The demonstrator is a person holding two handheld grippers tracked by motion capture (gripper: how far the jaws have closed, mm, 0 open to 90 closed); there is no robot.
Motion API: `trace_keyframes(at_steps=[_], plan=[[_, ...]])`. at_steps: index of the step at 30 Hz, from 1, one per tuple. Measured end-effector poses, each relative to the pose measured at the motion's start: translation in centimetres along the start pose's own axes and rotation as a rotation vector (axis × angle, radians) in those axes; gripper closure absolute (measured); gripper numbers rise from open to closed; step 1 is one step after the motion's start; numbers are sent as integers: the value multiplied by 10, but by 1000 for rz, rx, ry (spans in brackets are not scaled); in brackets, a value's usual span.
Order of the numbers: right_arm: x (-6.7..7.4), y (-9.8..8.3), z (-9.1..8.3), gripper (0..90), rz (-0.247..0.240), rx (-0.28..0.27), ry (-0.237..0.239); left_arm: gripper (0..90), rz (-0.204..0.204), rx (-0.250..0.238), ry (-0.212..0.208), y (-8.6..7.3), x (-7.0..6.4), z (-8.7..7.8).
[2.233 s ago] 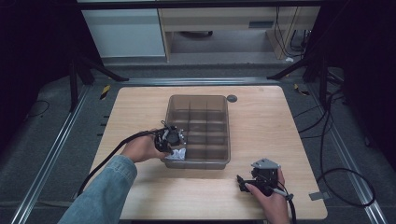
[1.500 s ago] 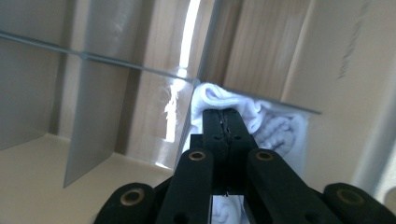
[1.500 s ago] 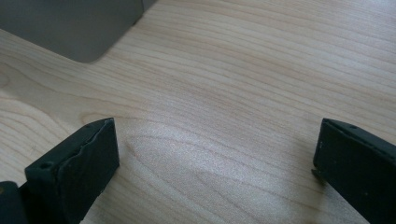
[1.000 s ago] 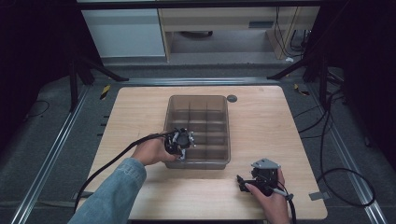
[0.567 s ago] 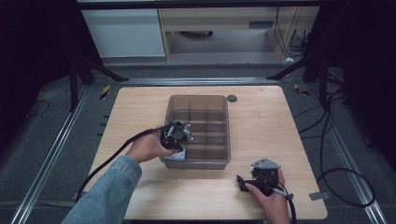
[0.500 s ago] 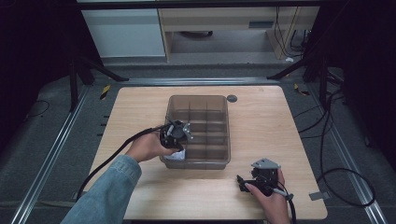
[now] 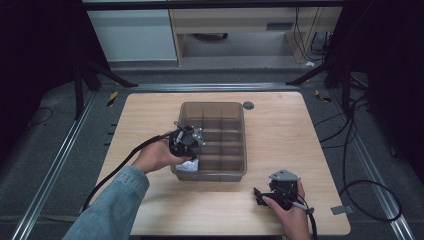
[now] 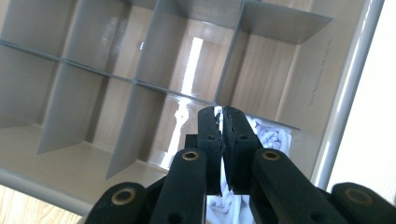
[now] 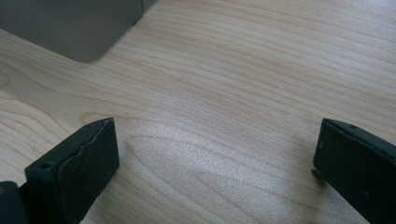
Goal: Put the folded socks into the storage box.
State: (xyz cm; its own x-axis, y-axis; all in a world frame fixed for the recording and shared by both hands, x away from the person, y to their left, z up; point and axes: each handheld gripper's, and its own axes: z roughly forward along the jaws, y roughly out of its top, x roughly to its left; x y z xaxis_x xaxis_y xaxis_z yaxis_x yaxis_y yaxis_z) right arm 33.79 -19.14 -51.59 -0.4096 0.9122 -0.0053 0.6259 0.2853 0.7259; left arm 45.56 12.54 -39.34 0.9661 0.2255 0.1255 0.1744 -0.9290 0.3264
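A clear grey divided box [image 7: 215, 106] stands mid-table. A crumpled white cloth [image 7: 188, 165] lies in its near-left compartment. My left gripper [image 7: 192, 151] hangs over that compartment, pointing down. In the left gripper view its jaws [image 8: 222, 112] stand almost together and have just been opening by a sliver; the cloth [image 8: 274, 135] lies below and beside them, not gripped. The box wall [image 8: 348, 93] runs along the right. My right gripper [image 7: 258, 196] rests near the table's front right, open [image 9: 217, 127] over bare wood with nothing between its fingers.
A small dark round disc [image 7: 248, 105] lies just beyond the box's far right corner. A corner of the box [image 9: 79, 32] shows in the right gripper view. Cables trail off the table's left and right sides. Metal rails flank the table.
My left gripper has lifted a little out of the near-left compartment and drifted slightly left. The white cloth stays in the compartment. The right gripper has not moved.
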Motion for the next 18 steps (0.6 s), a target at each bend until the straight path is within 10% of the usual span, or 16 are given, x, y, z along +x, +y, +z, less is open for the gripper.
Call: trace_keyframes(at_steps=[18], plan=[[0, 0, 0, 4, 0, 0, 0, 755, -36, -103, 67, -4, 1, -25]])
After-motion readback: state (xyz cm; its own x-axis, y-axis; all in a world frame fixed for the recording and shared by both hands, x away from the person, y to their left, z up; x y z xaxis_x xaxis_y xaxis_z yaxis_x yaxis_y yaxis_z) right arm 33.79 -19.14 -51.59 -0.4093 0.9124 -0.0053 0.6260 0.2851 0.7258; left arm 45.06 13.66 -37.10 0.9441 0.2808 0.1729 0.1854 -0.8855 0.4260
